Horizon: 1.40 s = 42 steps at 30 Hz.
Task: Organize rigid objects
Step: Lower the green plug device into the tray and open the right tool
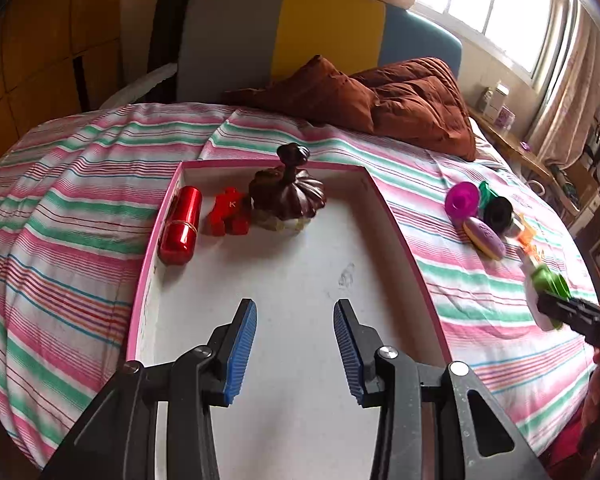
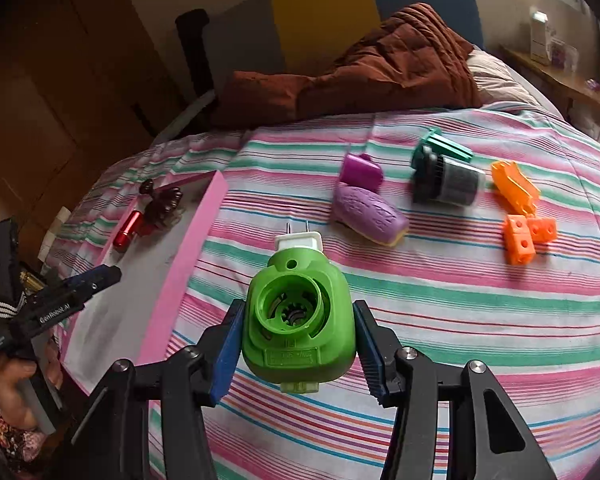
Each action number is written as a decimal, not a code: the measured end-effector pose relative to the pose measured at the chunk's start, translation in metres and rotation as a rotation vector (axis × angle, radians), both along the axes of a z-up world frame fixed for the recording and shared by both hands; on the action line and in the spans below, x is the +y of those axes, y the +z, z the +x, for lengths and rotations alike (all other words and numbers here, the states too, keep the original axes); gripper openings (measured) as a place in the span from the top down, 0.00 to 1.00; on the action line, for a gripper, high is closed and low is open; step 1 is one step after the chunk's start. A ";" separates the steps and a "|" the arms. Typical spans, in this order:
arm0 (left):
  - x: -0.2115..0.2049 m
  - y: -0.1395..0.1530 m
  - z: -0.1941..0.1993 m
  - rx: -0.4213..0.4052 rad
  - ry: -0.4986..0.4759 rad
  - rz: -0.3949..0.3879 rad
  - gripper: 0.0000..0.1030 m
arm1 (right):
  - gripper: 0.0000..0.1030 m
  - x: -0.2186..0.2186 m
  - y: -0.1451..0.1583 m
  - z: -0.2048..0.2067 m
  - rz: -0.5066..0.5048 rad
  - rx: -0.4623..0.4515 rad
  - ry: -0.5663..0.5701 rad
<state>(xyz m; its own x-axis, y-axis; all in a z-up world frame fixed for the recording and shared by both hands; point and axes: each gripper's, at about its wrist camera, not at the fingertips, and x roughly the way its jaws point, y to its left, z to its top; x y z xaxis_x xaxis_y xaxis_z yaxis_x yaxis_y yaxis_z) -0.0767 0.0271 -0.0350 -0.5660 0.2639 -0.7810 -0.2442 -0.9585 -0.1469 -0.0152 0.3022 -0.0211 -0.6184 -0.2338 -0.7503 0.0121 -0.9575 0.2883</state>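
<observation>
My left gripper (image 1: pixel 295 308) stands open over the near floor of a white box with a pink rim (image 1: pixel 400 216), with nothing between its blue pads. At the box's far end lie a red metal cylinder (image 1: pixel 180 224), a red toy block (image 1: pixel 228 212) and a dark brown carved ornament (image 1: pixel 288 192). My right gripper (image 2: pixel 299 308) is shut on a green plug-in device (image 2: pixel 296 320) with a white two-pin plug, held above the striped bedsheet to the right of the box wall (image 2: pixel 180 280).
Loose on the sheet lie a magenta cap (image 2: pixel 360 172), a purple oval piece (image 2: pixel 368 216), a dark jar (image 2: pixel 448 182) against a teal part (image 2: pixel 446 146), and orange blocks (image 2: pixel 528 236). A brown quilt (image 2: pixel 380 64) is heaped by the headboard.
</observation>
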 end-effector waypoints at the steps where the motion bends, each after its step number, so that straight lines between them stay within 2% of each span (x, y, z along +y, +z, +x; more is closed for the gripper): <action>1: -0.001 0.000 0.001 0.001 0.001 -0.002 0.61 | 0.49 -0.009 0.003 -0.004 -0.006 0.003 0.013; 8: -0.011 -0.004 0.004 -0.021 0.002 -0.009 0.61 | 0.49 -0.076 0.013 -0.027 -0.011 0.005 0.095; 13: -0.020 -0.003 0.006 -0.004 0.033 -0.025 0.61 | 0.49 -0.119 0.013 -0.049 -0.002 -0.009 0.134; 19: -0.032 -0.004 0.007 -0.010 0.098 -0.067 0.61 | 0.49 -0.154 0.002 -0.078 0.084 -0.046 0.091; 23: -0.042 -0.004 0.005 -0.017 0.147 -0.070 0.61 | 0.49 -0.165 -0.008 -0.093 0.134 -0.081 0.033; 26: -0.047 -0.005 0.004 -0.017 0.181 -0.084 0.61 | 0.49 -0.172 -0.012 -0.102 0.180 -0.075 0.020; 34: -0.049 -0.004 0.005 -0.014 0.187 -0.084 0.61 | 0.49 -0.178 -0.022 -0.130 0.227 -0.076 0.000; 36: -0.050 -0.003 0.005 -0.013 0.189 -0.077 0.61 | 0.48 -0.176 -0.023 -0.131 0.207 -0.081 0.015; 38: -0.050 -0.003 0.004 -0.016 0.192 -0.075 0.61 | 0.47 -0.172 -0.018 -0.125 0.170 -0.047 0.033; 42: -0.048 -0.004 0.004 -0.022 0.193 -0.083 0.61 | 0.34 -0.165 0.000 -0.104 0.137 0.037 0.047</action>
